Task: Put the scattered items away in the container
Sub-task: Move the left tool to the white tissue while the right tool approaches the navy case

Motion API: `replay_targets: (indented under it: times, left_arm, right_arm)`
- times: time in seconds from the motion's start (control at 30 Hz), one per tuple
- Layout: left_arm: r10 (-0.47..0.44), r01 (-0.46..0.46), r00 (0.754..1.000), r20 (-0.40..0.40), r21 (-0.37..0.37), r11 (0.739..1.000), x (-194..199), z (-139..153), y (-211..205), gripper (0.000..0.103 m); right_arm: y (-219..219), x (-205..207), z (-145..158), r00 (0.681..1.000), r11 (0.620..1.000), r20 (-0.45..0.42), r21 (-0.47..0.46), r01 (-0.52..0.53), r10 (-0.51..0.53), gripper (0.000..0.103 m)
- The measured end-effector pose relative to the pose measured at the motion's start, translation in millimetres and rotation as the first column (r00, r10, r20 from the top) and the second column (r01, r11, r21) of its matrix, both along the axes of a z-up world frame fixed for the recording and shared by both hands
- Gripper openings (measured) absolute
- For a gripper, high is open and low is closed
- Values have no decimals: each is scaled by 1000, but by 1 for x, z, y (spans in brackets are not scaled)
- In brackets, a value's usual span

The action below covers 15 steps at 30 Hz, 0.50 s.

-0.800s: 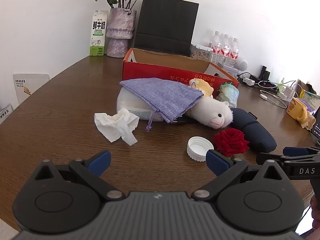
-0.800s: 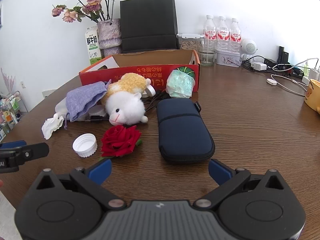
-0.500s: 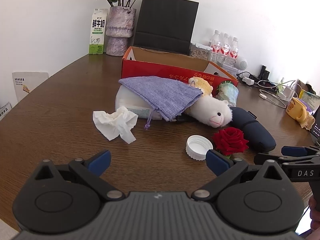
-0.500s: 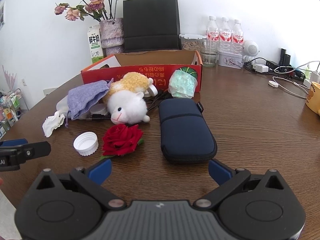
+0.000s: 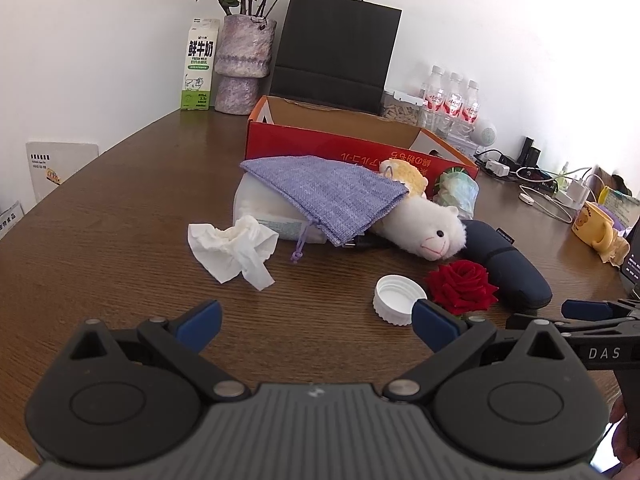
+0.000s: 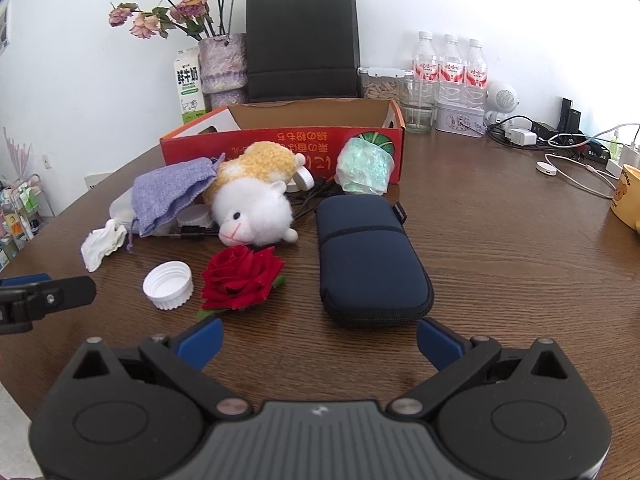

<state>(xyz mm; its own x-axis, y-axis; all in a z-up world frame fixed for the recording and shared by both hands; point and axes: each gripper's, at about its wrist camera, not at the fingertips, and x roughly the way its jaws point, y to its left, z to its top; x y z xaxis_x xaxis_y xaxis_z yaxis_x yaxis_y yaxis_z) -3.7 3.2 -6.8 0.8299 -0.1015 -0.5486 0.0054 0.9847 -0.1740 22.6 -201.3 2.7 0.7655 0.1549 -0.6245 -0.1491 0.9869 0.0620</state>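
Observation:
An open red cardboard box (image 5: 320, 148) (image 6: 248, 147) stands at the back of the wooden table. In front of it lie a purple drawstring pouch (image 5: 324, 194), a crumpled white tissue (image 5: 234, 250), a plush sheep (image 6: 256, 204), a white bottle cap (image 6: 168, 285), a red rose (image 6: 240, 276), a navy zip case (image 6: 368, 256) and a green wrapped bundle (image 6: 363, 170). My left gripper (image 5: 316, 322) is open and empty, hovering short of the tissue and cap. My right gripper (image 6: 318, 340) is open and empty, just short of the rose and case.
A black paper bag (image 6: 302, 40), a vase of dried roses (image 5: 242, 66), a milk carton (image 5: 199, 66) and water bottles (image 6: 450, 72) line the back wall. Cables and chargers (image 6: 560, 144) and a yellow mug (image 5: 594, 226) sit at the right.
Both grippers have moved slightly forward toward the items, so everything looks a little nearer. Both stay open and nothing on the table has moved.

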Motion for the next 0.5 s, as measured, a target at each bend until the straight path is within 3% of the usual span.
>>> replay_targets:
  times: [0.5]
  left_arm:
    - [100, -101, 995, 7, 39, 994, 18, 4, 23, 103]
  right_arm:
    - [-18, 11, -1, 999, 999, 19, 8, 47, -47, 103]
